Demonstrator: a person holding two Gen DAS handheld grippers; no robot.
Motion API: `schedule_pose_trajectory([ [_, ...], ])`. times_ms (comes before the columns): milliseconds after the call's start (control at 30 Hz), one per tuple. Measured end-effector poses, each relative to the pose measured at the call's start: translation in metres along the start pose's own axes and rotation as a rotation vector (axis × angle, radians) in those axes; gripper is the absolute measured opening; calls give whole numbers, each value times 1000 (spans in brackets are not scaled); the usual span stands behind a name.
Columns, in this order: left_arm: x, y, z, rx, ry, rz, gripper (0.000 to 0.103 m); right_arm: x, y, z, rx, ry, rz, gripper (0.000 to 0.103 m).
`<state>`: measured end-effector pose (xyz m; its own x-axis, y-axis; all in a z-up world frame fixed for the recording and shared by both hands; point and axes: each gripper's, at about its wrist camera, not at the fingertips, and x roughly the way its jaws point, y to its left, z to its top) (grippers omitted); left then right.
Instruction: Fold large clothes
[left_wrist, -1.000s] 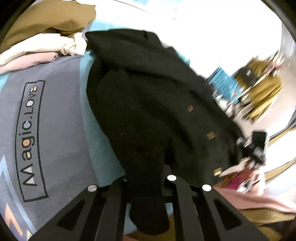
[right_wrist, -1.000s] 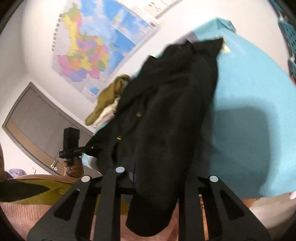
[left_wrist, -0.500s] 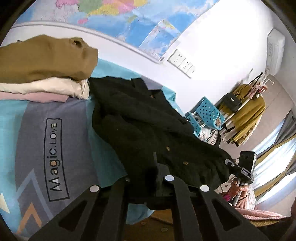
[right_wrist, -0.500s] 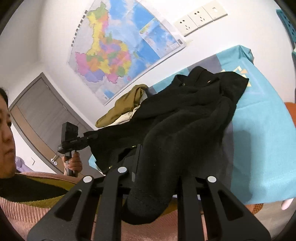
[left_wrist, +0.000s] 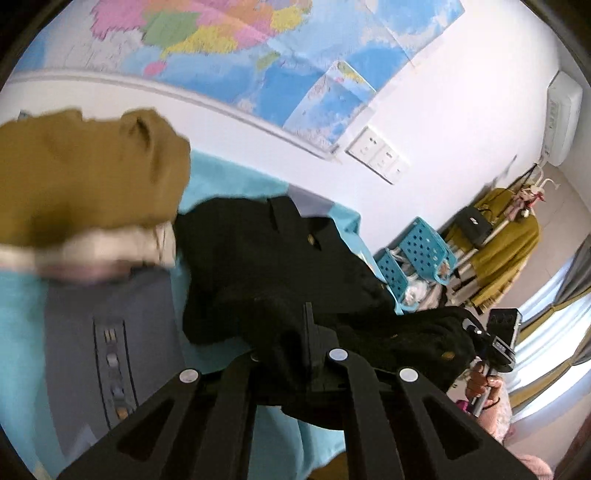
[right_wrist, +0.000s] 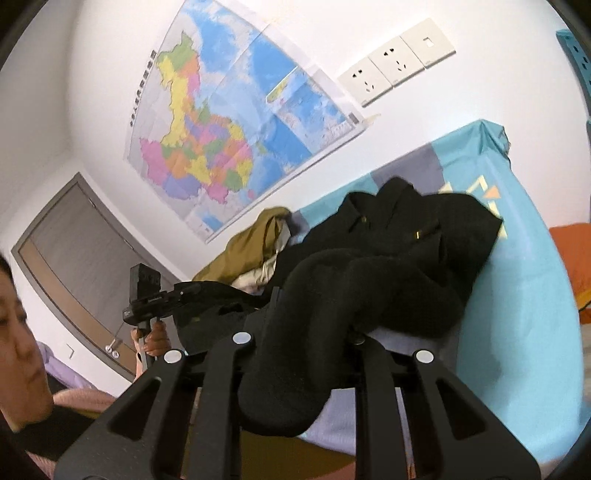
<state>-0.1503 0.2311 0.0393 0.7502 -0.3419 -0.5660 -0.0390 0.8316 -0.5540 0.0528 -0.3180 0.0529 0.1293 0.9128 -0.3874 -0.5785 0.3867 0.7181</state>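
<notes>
A black coat (left_wrist: 258, 258) with gold buttons lies across the teal and grey bed cover (left_wrist: 221, 177). Its near edge hangs lifted between my two grippers. My left gripper (left_wrist: 306, 332) is shut on one bunch of the coat's fabric, which hides most of its fingers. In the right wrist view the coat (right_wrist: 406, 258) drapes over my right gripper (right_wrist: 314, 317), which is shut on a thick fold whose end hangs below the jaws. Each gripper shows in the other's view: the right gripper (left_wrist: 476, 332) at the right, the left gripper (right_wrist: 236, 299) at the left, both with coat fabric in them.
A stack of folded clothes (left_wrist: 92, 173), brown on top, sits on the bed left of the coat. A map (right_wrist: 229, 140) and sockets (right_wrist: 395, 62) are on the wall behind. Blue crates (left_wrist: 413, 254) and a clothes rack (left_wrist: 495, 236) stand to the right. A person (right_wrist: 14, 332) is at the left edge.
Both grippers have risen with the coat's near edge, lifting it off the bed. Both views now tilt up toward the wall, and less of the coat lies flat.
</notes>
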Motion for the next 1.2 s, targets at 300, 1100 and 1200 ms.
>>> schedule_pose_trajectory([
  [300, 56, 4, 90, 31, 54, 84, 2, 35, -39, 79, 82, 3, -62, 20],
  [1100, 197, 63, 137, 6, 265, 279, 3, 144, -129, 66, -31, 298, -450, 23],
  [1200, 198, 62, 139, 1, 270, 280, 3, 120, -124, 83, -47, 180, -456, 4],
])
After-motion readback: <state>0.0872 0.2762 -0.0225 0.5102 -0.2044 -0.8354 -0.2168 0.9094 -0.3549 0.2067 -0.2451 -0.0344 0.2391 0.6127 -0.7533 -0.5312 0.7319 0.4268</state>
